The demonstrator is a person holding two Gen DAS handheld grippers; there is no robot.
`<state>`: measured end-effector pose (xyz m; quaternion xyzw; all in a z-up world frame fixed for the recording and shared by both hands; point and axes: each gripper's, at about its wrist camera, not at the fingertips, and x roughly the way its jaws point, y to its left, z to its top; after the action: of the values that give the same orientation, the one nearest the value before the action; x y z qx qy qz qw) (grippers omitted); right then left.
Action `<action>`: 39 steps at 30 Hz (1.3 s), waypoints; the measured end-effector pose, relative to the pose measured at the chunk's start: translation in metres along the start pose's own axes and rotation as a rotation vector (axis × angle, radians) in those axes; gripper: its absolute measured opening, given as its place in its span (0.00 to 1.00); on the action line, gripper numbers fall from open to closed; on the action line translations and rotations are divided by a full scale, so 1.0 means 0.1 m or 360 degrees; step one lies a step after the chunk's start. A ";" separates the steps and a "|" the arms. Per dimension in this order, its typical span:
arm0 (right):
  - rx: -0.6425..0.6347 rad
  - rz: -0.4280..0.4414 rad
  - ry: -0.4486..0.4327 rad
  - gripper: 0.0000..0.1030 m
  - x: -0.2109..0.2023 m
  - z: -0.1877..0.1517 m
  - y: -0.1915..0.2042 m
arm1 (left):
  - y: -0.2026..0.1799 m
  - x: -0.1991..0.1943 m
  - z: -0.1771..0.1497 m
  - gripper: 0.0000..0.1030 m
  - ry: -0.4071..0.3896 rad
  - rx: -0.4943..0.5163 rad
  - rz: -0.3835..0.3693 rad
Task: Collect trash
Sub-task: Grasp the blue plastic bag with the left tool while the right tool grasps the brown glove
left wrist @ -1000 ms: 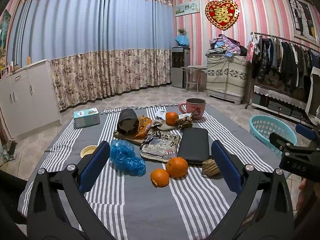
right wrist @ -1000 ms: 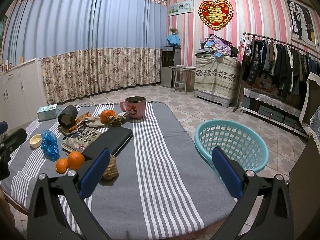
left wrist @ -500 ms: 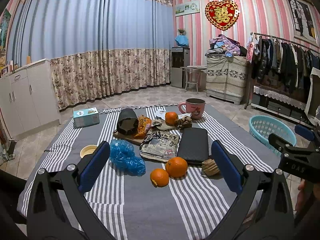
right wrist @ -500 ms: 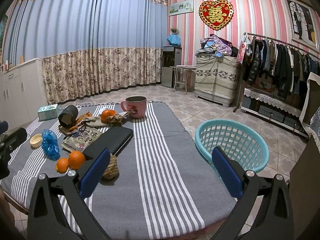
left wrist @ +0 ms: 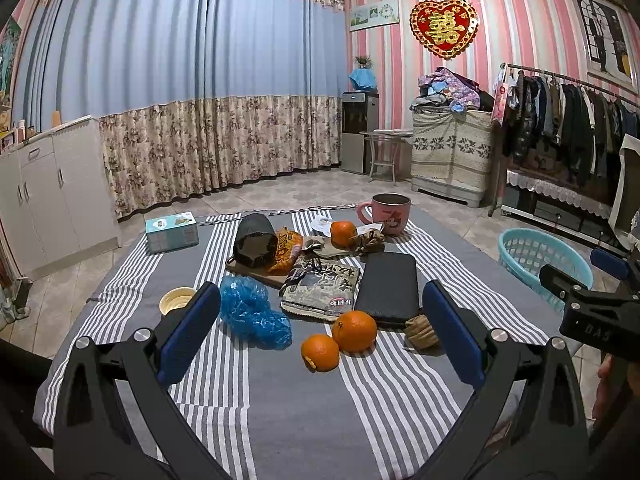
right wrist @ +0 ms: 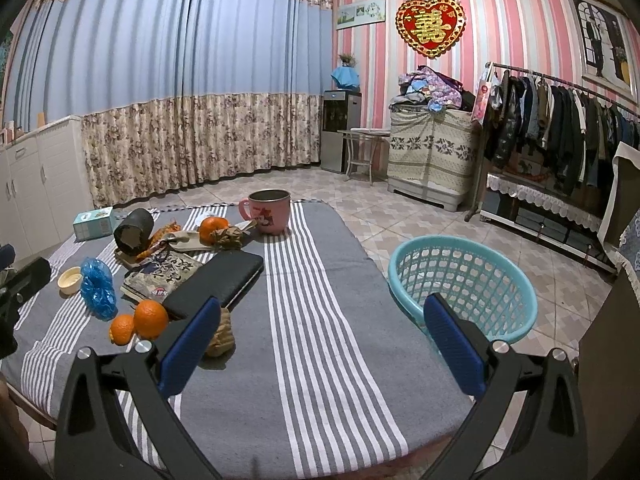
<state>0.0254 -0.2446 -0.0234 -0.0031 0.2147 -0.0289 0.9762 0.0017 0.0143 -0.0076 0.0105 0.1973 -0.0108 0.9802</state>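
Note:
On the grey striped tablecloth (left wrist: 280,392) lie a crumpled blue plastic bag (left wrist: 252,312), a brown crumpled paper wad (left wrist: 420,332) beside a black case (left wrist: 386,284), another brown wad (left wrist: 368,240) by the pink mug (left wrist: 388,214), and an orange snack wrapper (left wrist: 286,248). A teal basket (right wrist: 464,284) stands off the table's right side. My left gripper (left wrist: 320,344) is open and empty above the near table, the two oranges between its fingers. My right gripper (right wrist: 320,344) is open and empty; the paper wad (right wrist: 220,336) sits by its left finger.
Two oranges (left wrist: 340,340) lie in front, a third (left wrist: 343,233) near the mug. A printed packet (left wrist: 320,284), black cylinder (left wrist: 256,240) on a board, small yellow bowl (left wrist: 176,300) and tissue box (left wrist: 172,232) crowd the table's middle and left. White cabinets stand left, a clothes rack right.
Almost nothing differs: both grippers stay open and hover in place, with only a slight drift of the views.

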 end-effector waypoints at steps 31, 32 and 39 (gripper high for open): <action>-0.0199 0.0083 0.0381 0.96 0.82 -0.22 0.69 | 0.98 1.04 -0.27 0.95 0.0266 -0.0050 0.0183; -0.0190 0.0100 0.0393 0.96 0.84 -0.22 0.71 | 0.98 1.06 -0.27 0.95 0.0275 -0.0049 0.0184; -0.0240 0.0171 0.0488 0.83 1.05 -0.24 0.89 | 1.00 1.15 -0.24 0.94 0.0331 -0.0036 0.0132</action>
<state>0.1155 -0.1617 -0.0914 -0.0603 0.3625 0.0394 0.9292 0.1008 0.1131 -0.0729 0.0086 0.2974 0.0330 0.9542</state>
